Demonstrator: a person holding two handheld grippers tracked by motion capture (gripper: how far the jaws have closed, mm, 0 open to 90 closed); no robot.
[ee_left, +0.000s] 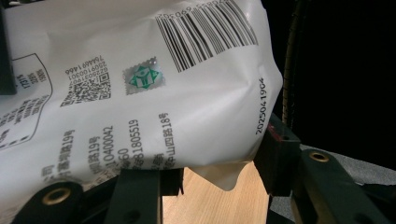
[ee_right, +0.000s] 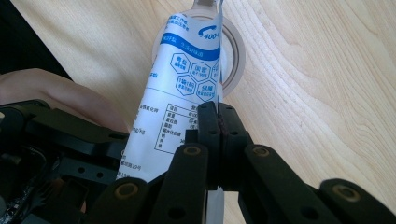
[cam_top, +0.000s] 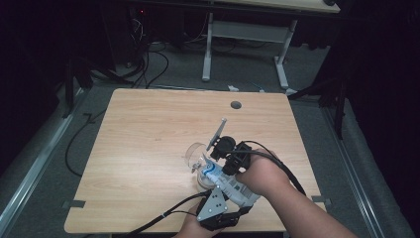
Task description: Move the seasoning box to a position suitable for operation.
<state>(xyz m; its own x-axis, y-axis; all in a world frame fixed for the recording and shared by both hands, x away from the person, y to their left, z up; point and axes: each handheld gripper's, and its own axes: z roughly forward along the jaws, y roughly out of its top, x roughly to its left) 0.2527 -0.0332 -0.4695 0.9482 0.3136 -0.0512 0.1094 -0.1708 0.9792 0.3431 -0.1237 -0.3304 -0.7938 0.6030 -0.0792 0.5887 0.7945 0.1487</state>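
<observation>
A white pouch [cam_top: 229, 186] with blue print is held over the table between both grippers. My left gripper [cam_top: 225, 204] grips its lower, barcode end [ee_left: 140, 93], the pouch wedged between the two jaws [ee_left: 210, 172]. My right gripper [ee_right: 217, 128] is shut on the pouch's side seam [ee_right: 187, 84], higher up [cam_top: 218, 166]. The pouch's top end points down at the round rim of a clear cup [ee_right: 233, 51] standing on the table [cam_top: 195, 154]. Whether anything comes out of the pouch cannot be seen.
The wooden table [cam_top: 148, 134] has a round cable hole [cam_top: 236, 105] near its far edge. Cables trail from both grippers off the near edge. A second desk's white legs [cam_top: 207, 54] stand on the floor beyond.
</observation>
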